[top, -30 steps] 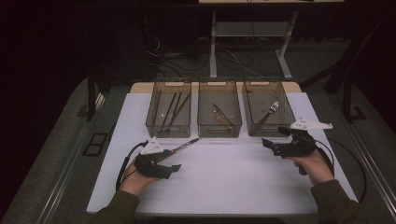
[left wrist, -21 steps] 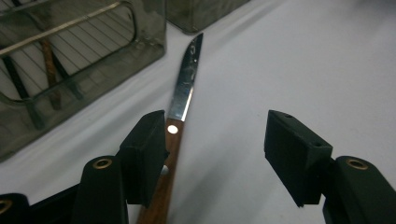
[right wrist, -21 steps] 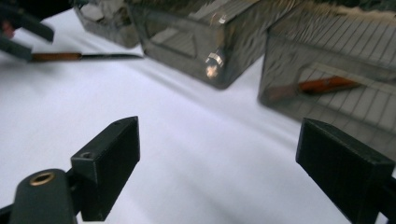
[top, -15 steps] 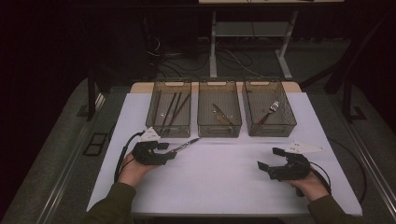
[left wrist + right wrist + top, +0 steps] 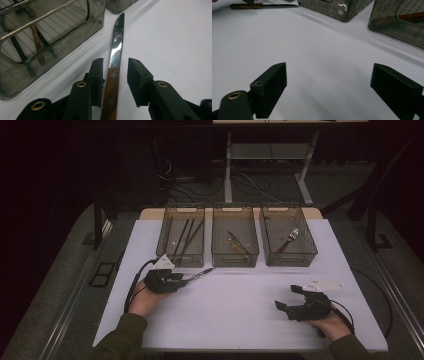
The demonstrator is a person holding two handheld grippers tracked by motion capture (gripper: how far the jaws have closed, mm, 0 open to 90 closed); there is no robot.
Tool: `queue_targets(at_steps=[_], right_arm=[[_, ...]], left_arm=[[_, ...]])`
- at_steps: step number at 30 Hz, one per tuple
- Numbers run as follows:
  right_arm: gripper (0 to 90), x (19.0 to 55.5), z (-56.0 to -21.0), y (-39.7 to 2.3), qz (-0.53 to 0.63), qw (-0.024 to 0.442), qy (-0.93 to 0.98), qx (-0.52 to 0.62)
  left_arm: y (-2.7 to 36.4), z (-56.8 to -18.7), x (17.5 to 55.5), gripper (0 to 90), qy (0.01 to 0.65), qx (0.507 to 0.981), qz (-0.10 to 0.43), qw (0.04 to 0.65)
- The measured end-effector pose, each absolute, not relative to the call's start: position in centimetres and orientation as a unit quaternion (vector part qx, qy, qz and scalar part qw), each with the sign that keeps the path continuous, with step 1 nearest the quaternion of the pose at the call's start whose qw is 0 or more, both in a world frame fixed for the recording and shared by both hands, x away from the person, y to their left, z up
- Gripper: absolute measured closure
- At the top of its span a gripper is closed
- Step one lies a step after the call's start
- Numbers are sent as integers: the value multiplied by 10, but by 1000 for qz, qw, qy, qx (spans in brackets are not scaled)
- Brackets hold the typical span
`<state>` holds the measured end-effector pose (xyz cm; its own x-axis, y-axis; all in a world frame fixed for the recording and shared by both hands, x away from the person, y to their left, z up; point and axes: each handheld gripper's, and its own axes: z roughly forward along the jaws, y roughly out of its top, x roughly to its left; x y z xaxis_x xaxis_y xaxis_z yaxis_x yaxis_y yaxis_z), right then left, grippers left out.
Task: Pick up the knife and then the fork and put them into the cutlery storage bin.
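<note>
- Down between the left gripper's (image 5: 115,75) jaws lies a knife (image 5: 113,75) with a wooden, riveted handle; the jaws stand a little apart on either side of the handle, a sliver of white showing each side, so they bracket it without pinching it.
- Its serrated blade runs forward from the jaws, the tip reaching towards the near corner of the left bin (image 5: 37,37), just beside that bin's front wall.
- Seen from the high view, the knife (image 5: 199,274) rests flat on the white table (image 5: 240,320), just in front of the left bin (image 5: 182,235) and pointing to the gap between it and the middle bin (image 5: 235,235).
- That left gripper (image 5: 172,280) sits in the person's left hand (image 5: 145,299), close before the left bin, its cable looping back to the sleeve.
- Inside the left bin lie several dark, thin sticks (image 5: 186,236); I cannot tell what they are.
- Over on the other side, the right gripper (image 5: 332,87) has its jaws spread wide, with bare table between them.
- From above, the right gripper (image 5: 295,302) is held in the right hand (image 5: 330,326), well apart from the left bin and in front of the right bin (image 5: 287,235).
- The middle bin holds a knife-like piece (image 5: 235,242); the right bin holds a fork (image 5: 290,237).
</note>
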<state>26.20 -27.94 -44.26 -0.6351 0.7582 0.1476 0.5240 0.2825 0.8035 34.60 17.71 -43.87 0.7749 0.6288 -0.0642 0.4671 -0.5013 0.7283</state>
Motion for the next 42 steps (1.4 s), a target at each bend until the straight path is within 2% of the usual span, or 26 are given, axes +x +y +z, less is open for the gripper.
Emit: queue_targets(at_steps=[19, 32, 42], right_arm=[[134, 263, -445, -275, 432, 135, 799, 396], [134, 263, -443, -275, 445, 127, 792, 399], [134, 263, -428, -264, 468, 97, 778, 408]], left_arm=[[171, -450, 352, 768, 288, 875, 111, 372], [166, -446, 336, 772, 269, 887, 108, 361], [151, -428, 316, 772, 269, 867, 112, 404]])
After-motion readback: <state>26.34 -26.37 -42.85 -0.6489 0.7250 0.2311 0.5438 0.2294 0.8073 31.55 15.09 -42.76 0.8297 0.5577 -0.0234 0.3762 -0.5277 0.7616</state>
